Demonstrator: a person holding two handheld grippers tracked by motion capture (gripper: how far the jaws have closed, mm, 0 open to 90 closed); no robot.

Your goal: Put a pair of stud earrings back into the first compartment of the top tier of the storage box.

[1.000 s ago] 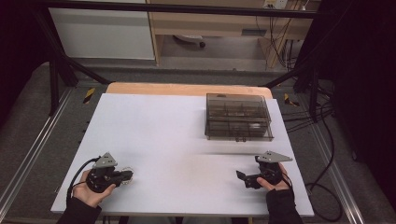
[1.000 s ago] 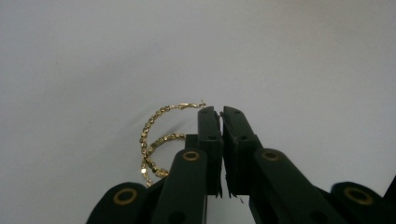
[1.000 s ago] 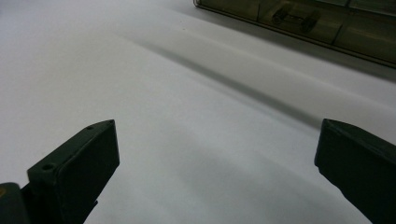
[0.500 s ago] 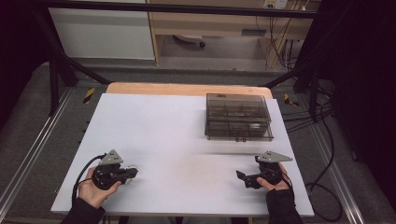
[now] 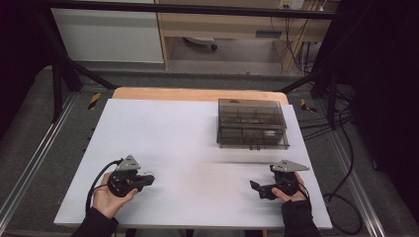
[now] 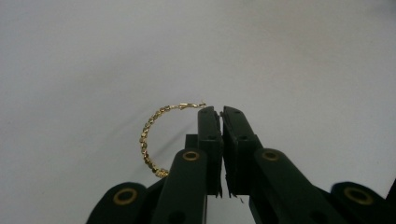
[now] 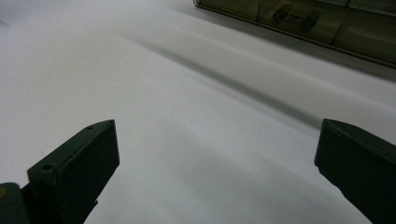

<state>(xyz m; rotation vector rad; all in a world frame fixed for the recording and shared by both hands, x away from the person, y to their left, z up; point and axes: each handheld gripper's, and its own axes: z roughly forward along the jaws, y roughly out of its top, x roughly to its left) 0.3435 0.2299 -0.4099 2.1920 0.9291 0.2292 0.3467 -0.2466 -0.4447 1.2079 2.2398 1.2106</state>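
Left claw (image 6: pixel 220 112) jaws together, pinching a gold hoop earring (image 6: pixel 148 140) at its clasp end, low over the white bench (image 5: pixel 188 128). Right claw (image 7: pixel 215 154) jaws wide apart, holding nothing, near the bench's right front. Step in hand, likely: carrying the earring toward the smoky compartment box (image 5: pixel 252 123). Next move calls for getting the lid open and choosing a cell.

- Hoop earring (image 6: pixel 148 140): gold, beaded chain pattern along its arc.
- Left claw (image 6: pixel 221 112): matte black, brass-coloured rivets.
- Right claw (image 7: pixel 217 172): black.
- Tabletop (image 5: pixel 173 133): plain white sheet; tan wood strip at its 12 o'clock edge.
- Compartment box (image 5: pixel 252 123): smoky translucent grey-brown, at 1 o'clock.
- Sleeves (image 5: pixel 299 219): black.
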